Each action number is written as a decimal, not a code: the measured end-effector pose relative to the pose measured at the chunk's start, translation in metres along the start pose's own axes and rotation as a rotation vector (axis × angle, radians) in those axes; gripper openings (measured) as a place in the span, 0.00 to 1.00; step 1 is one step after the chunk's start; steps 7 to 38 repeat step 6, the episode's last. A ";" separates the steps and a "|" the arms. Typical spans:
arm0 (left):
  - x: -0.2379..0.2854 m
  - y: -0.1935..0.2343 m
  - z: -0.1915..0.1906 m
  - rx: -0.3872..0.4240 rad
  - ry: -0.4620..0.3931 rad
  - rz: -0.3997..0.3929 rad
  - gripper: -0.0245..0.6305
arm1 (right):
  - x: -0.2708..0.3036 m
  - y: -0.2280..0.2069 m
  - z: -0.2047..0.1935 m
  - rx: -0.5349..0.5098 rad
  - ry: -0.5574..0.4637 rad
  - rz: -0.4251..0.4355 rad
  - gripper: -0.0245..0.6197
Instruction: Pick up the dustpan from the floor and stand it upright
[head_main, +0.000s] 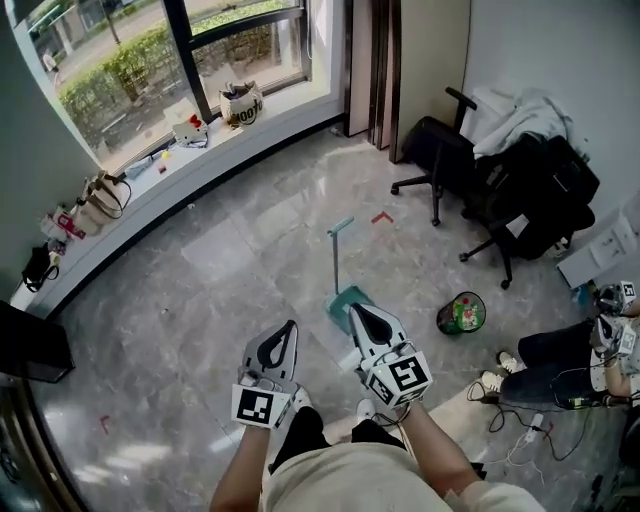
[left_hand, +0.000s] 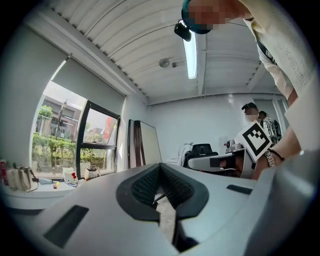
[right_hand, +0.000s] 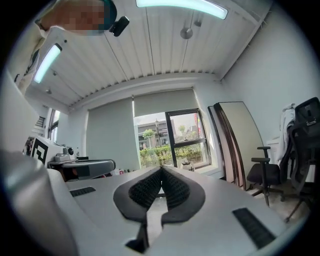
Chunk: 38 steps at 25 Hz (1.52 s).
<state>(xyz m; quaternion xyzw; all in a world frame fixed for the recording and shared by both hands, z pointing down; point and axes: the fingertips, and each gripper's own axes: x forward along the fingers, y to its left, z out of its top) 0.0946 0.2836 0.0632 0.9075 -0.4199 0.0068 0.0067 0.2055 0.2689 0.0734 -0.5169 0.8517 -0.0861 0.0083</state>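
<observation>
The teal dustpan (head_main: 341, 298) sits on the marble floor (head_main: 200, 300) just ahead of my right gripper (head_main: 353, 310). That gripper's tips overlap the pan's near edge in the head view. The long handle (head_main: 337, 255) runs away from the tips, and from this steep angle I cannot tell whether the dustpan stands or lies. Both tools are empty: the right gripper's ribbed pads meet with nothing between them. The left gripper (head_main: 291, 328), just left of the right one, is closed the same way. The only print on the tools is the black-and-white square marker on each cube. To the right of the right gripper lies a green round object (head_main: 461, 313) whose print is too small to read. Beyond it a person (head_main: 560, 365) sits on the floor. Far ahead stand two black office chairs (head_main: 440, 150), one draped with white cloth (head_main: 515, 112). A printed bag (head_main: 241, 103) rests on the window sill far ahead to the left, its lettering illegible.
</observation>
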 end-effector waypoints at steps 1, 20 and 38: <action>-0.004 -0.007 0.002 -0.010 -0.004 0.017 0.05 | -0.008 0.000 0.002 -0.003 0.003 0.009 0.06; -0.023 -0.039 0.010 -0.059 -0.042 0.108 0.05 | -0.050 0.003 0.014 -0.025 0.020 0.048 0.06; -0.023 -0.039 0.010 -0.059 -0.042 0.108 0.05 | -0.050 0.003 0.014 -0.025 0.020 0.048 0.06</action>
